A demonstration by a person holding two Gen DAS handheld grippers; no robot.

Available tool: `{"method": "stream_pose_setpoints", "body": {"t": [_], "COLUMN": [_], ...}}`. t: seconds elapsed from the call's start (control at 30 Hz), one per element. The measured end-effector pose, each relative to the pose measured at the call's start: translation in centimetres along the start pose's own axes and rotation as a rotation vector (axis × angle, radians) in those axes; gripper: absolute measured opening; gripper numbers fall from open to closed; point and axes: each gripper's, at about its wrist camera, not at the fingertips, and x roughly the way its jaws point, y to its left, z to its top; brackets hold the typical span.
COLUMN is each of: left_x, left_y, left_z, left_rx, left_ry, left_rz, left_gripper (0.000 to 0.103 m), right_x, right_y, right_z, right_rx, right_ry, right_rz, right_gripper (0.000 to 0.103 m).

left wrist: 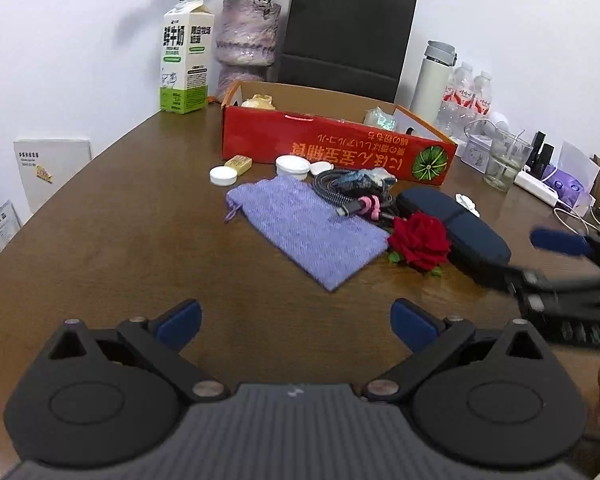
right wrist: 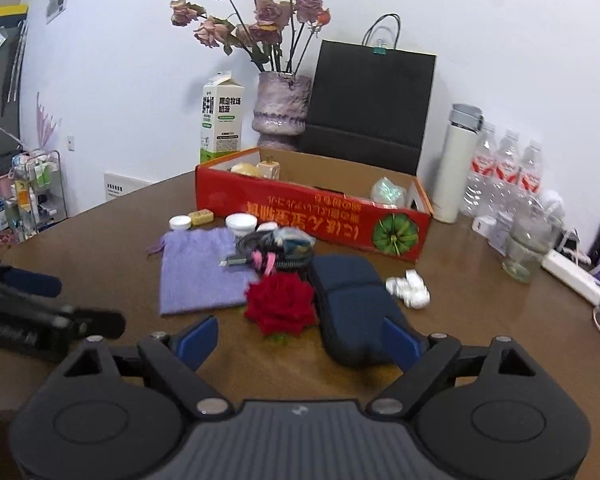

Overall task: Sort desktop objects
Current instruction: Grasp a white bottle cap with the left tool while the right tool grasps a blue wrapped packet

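Observation:
A red open box [left wrist: 332, 144] [right wrist: 312, 212] stands mid-table with a few items inside. In front of it lie a purple knit pouch [left wrist: 304, 228] [right wrist: 198, 270], a coiled cable with pink ties [left wrist: 352, 194] [right wrist: 272, 250], a red rose [left wrist: 420, 242] [right wrist: 282, 304], a navy case [left wrist: 456, 224] [right wrist: 352, 304], white jars [left wrist: 292, 166] [right wrist: 241, 223], a yellow block [left wrist: 238, 163] [right wrist: 201, 217] and crumpled white wrap [right wrist: 408, 289]. My left gripper [left wrist: 296, 326] is open and empty, short of the pouch. My right gripper [right wrist: 300, 340] is open, just before the rose and case.
A milk carton [left wrist: 184, 56] [right wrist: 221, 118], flower vase [left wrist: 246, 46] [right wrist: 282, 110], black paper bag [left wrist: 346, 32] [right wrist: 370, 106], thermos [left wrist: 434, 80] [right wrist: 458, 162], water bottles [right wrist: 504, 176], a glass [left wrist: 504, 160] [right wrist: 528, 240] and a power strip [right wrist: 572, 274] line the back and right of the brown table [left wrist: 120, 220].

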Motion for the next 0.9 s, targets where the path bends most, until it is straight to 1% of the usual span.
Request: {"method": "stream_pose_setpoints", "body": {"t": [0.03, 0.1, 0.17, 0.23, 0.3, 0.33, 0.37, 0.4, 0.47, 0.6, 0.63, 0.67, 0.7, 0.8, 0.83, 0.87, 0.9], "left_x": [0.3, 1.1, 1.9, 2.7, 3.9, 4.7, 5.9, 6.9, 8.8, 12.2, 12.9, 13.6, 13.9, 14.2, 14.4, 14.6, 14.7], "left_y": [0.0, 0.1, 0.4, 1.4, 2.8, 3.6, 4.6, 5.3, 6.5, 7.8, 8.0, 8.1, 8.2, 8.5, 8.6, 8.6, 8.7], "left_z": [0.3, 1.3, 2.6, 4.3, 6.1, 6.9, 7.9, 8.6, 9.8, 11.2, 11.3, 11.4, 11.4, 11.1, 11.1, 11.2, 11.2], "left_rx": [0.006, 0.024, 0.038, 0.050, 0.036, 0.029, 0.014, 0.005, 0.003, -0.015, -0.018, -0.017, -0.016, -0.026, -0.032, -0.033, -0.028], "left_ry": [-0.003, -0.016, -0.043, -0.081, -0.086, -0.072, -0.049, -0.034, -0.005, 0.021, 0.035, 0.050, 0.061, 0.057, 0.059, 0.059, 0.053], "left_rz": [-0.006, -0.007, 0.021, 0.046, 0.048, 0.038, 0.031, 0.023, -0.003, -0.038, -0.037, -0.017, -0.004, -0.045, -0.042, -0.037, -0.030], "left_gripper": [0.103, 0.103, 0.103, 0.103, 0.102, 0.101, 0.093, 0.087, 0.081, 0.076, 0.076, 0.072, 0.066, 0.065, 0.064, 0.061, 0.055], "right_x": [0.8, 2.4, 4.6, 7.2, 9.5, 10.6, 11.6, 12.5, 13.9, 16.0, 16.3, 16.6, 16.8, 16.8, 16.8, 16.9, 16.9], "right_y": [-0.2, -0.6, -1.0, -1.2, -1.5, -1.7, -1.8, -1.9, -2.0, -2.0, -2.0, -2.1, -2.1, -1.8, -1.8, -1.6, -1.5], "right_z": [0.8, 2.4, 4.1, 5.5, 6.5, 6.8, 7.0, 7.1, 7.1, 7.2, 7.1, 7.1, 7.1, 6.7, 6.6, 6.7, 6.7], "right_rx": [-0.008, -0.032, -0.055, -0.076, -0.067, -0.054, -0.031, -0.012, 0.013, 0.040, 0.049, 0.056, 0.062, 0.058, 0.053, 0.050, 0.047], "right_ry": [-0.008, -0.028, -0.027, -0.001, 0.031, 0.046, 0.060, 0.071, 0.088, 0.114, 0.119, 0.124, 0.127, 0.119, 0.118, 0.120, 0.119], "right_rz": [-0.002, 0.016, 0.040, 0.054, 0.065, 0.077, 0.088, 0.097, 0.103, 0.094, 0.094, 0.096, 0.098, 0.108, 0.105, 0.103, 0.103], "right_gripper": [0.083, 0.082, 0.082, 0.081, 0.076, 0.070, 0.067, 0.067, 0.066, 0.065, 0.064, 0.063, 0.063, 0.056, 0.051, 0.047, 0.046]}}
